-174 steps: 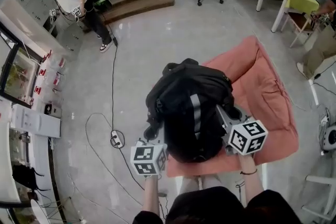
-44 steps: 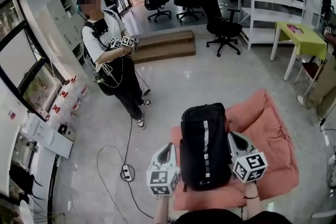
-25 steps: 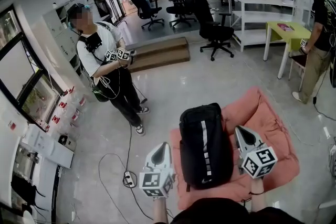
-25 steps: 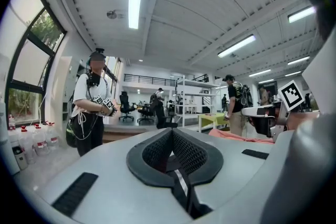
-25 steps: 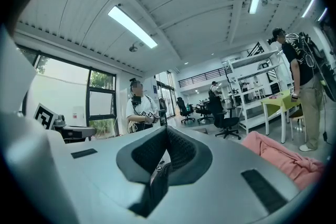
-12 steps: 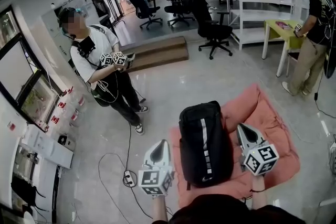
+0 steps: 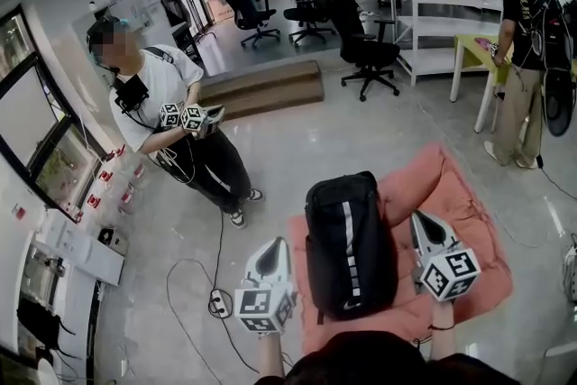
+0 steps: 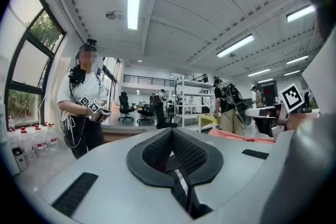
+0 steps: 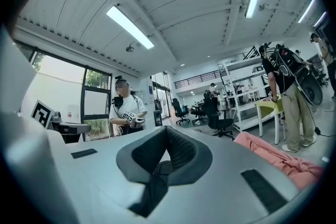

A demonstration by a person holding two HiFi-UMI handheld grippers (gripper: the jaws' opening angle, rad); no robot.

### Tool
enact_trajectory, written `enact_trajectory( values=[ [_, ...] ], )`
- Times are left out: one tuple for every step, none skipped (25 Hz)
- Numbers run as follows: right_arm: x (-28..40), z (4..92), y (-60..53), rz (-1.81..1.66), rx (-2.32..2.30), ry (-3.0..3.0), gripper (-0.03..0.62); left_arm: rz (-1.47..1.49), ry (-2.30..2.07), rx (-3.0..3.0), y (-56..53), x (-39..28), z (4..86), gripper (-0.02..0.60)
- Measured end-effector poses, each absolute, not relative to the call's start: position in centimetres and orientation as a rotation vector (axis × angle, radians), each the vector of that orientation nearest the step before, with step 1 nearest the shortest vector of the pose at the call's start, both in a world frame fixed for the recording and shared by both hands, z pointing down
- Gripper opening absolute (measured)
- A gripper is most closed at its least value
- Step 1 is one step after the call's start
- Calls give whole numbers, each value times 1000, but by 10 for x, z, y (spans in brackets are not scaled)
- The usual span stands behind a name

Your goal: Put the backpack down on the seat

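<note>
The black backpack (image 7: pixel 350 248) with a white stripe rests on the pink cushioned seat (image 7: pixel 460 203), stripe side facing me. My left gripper (image 7: pixel 277 244) hangs just left of it, jaws shut and empty, apart from the fabric. On the backpack's right, over the seat, my right gripper (image 7: pixel 421 219) is likewise shut with nothing in it. In the left gripper view the left gripper (image 8: pixel 172 134) points level into the room, the seat (image 8: pixel 239 135) at its right. In the right gripper view the right gripper (image 9: pixel 167 131) has the seat (image 9: pixel 278 157) at lower right.
A person (image 7: pixel 167 117) holding grippers stands on the floor to the left. Another person (image 7: pixel 523 59) stands by a green table (image 7: pixel 473 50) at the right. A power strip (image 7: pixel 216 305) with its cable lies left of the seat. Office chairs (image 7: pixel 365 54) and a wooden step (image 7: pixel 261 86) are farther back.
Seven seconds ago both grippers were against the slumped backpack; now it rests on the seat and they are off it. Over the last second the bystanders shifted leftward; my grippers hardly moved.
</note>
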State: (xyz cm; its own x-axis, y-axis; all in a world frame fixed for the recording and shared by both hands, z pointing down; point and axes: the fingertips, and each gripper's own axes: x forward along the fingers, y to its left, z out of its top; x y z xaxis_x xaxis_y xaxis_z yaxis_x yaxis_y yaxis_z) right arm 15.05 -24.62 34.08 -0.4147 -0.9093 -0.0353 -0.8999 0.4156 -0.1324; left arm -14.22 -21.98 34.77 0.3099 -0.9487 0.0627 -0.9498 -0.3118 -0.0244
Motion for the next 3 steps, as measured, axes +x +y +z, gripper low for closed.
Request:
enact_trajectory(
  values=[
    [152, 341, -246, -141, -1645, 2555, 14, 103, -1834, 2531, -220, -142, 347, 14],
    [153, 341, -247, -141, -1650, 2555, 14, 104, -1834, 2532, -220, -142, 347, 14],
    [154, 341, -247, -141, -1655, 2554, 14, 104, -1834, 2533, -221, -142, 347, 14]
  ],
)
